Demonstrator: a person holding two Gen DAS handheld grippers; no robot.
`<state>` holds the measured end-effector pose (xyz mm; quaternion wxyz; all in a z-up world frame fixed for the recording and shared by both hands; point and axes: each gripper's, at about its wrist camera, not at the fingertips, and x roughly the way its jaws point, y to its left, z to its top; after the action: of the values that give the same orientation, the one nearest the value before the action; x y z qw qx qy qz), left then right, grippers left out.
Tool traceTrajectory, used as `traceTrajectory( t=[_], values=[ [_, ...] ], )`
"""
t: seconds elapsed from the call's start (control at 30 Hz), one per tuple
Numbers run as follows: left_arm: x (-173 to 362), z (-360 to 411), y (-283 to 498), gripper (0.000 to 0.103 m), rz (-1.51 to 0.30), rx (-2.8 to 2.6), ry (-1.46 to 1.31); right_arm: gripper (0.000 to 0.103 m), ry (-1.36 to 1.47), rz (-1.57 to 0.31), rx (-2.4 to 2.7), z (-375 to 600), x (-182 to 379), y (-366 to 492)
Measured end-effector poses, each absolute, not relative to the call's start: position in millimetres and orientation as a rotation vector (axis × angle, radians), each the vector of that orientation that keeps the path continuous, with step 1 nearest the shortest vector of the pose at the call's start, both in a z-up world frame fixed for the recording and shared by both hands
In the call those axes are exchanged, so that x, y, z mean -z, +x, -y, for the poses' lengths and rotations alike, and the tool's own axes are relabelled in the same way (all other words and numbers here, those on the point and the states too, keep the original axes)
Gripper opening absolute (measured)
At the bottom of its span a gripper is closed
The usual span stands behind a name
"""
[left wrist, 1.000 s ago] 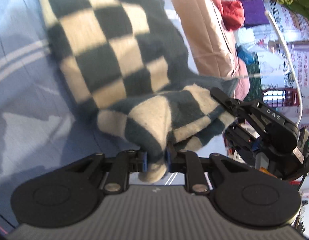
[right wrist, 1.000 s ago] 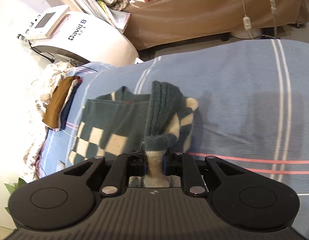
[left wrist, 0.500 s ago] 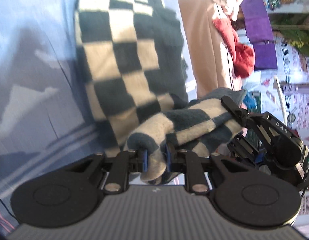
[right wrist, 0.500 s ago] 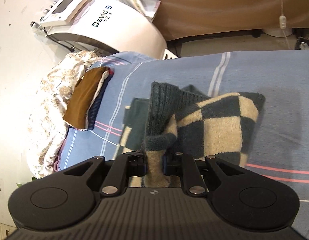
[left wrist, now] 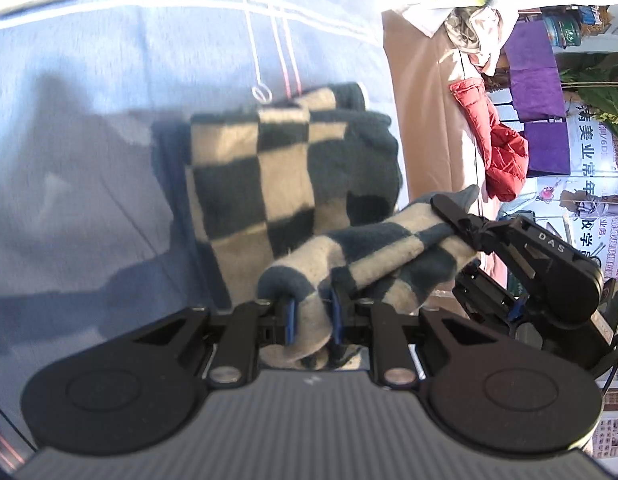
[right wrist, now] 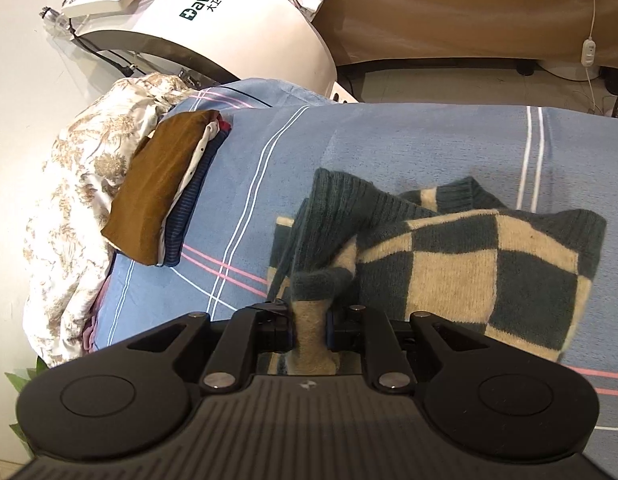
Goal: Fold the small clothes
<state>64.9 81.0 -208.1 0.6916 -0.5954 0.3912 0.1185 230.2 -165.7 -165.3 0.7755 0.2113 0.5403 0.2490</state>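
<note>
Over the blue striped bedsheet (right wrist: 389, 140), left claw (left wrist: 313, 318) and right claw (right wrist: 311, 326) each pinch an edge of the checkered sweater (right wrist: 469, 264), partly folded.

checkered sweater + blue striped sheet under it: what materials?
Checkered sweater: looks like fuzzy wool or acrylic knit, matte; ribbed hem and napped surface show. Blue striped sheet: thin woven fabric, probably cotton, matte; it lies flat with fine creases.

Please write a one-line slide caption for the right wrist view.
Right gripper pinches dark green and cream checked knitted sweater over blue striped sheet.
</note>
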Motion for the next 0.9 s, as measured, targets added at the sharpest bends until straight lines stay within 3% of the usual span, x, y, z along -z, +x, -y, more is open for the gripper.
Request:
traceTrajectory(
  t=[0.37,0.47,0.57,0.73,0.8,0.87,0.9],
  values=[
    [222.7,-122.7,70.1,0.017,-0.895,-0.305,-1.366,0.027,0.422,-1.199,-0.527,117.6,174.6,245.3],
    [227.9,-132.4,72.5,0.022,-0.911,-0.309,-1.337,0.033,0.427,-1.202,-0.522,108.8,181.3,248.1],
    [229.0,-139.8,73.6,0.024,-0.919,-0.299,-1.274,0.046,0.452,-1.194,-0.508,105.6,189.1,250.9],
    [222.0,-149.9,76.2,0.026,-0.932,-0.261,-1.195,0.051,0.39,-1.151,-0.52,94.7,191.0,250.0],
    [217.9,-151.9,72.5,0.027,-0.918,-0.256,-1.179,0.058,0.444,-1.125,-0.537,98.7,190.4,249.3],
    [210.0,-151.1,70.9,0.032,-0.912,-0.248,-1.122,0.06,0.483,-1.085,-0.561,103.9,186.7,247.8],
    [205.3,-151.7,69.1,0.042,-0.91,-0.25,-1.083,0.06,0.492,-1.067,-0.565,106.9,184.1,246.7]
  ],
)
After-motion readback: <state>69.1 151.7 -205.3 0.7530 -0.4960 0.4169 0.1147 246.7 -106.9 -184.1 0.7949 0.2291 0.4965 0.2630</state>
